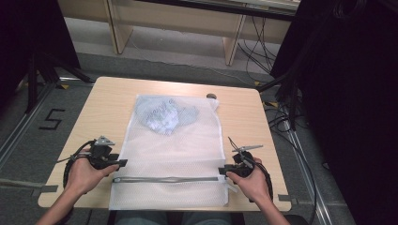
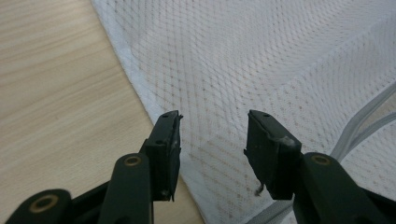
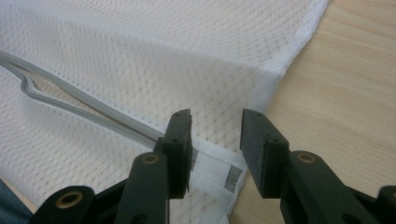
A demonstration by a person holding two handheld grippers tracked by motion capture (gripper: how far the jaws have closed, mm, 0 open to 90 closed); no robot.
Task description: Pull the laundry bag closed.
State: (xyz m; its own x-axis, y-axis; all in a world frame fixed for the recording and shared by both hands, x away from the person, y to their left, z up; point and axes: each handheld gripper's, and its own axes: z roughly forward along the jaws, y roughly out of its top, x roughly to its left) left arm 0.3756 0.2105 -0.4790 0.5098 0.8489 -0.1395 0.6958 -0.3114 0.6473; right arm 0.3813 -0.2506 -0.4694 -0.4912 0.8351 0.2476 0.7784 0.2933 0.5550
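Left hand-held gripper (image 1: 123, 163) spread | right hand-held gripper (image 1: 222, 169) spread | mesh bag (image 1: 171, 150) near edge cut off (contents blurred)

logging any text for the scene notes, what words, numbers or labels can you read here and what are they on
"5": a dark numeral marked on the grey floor left of the table.
Small white tag at the corner of the mesh laundry bag, seen in the right gripper view: grey marks on it, too blurred to read.
Pale garment inside the bag: faint print, too small to read.
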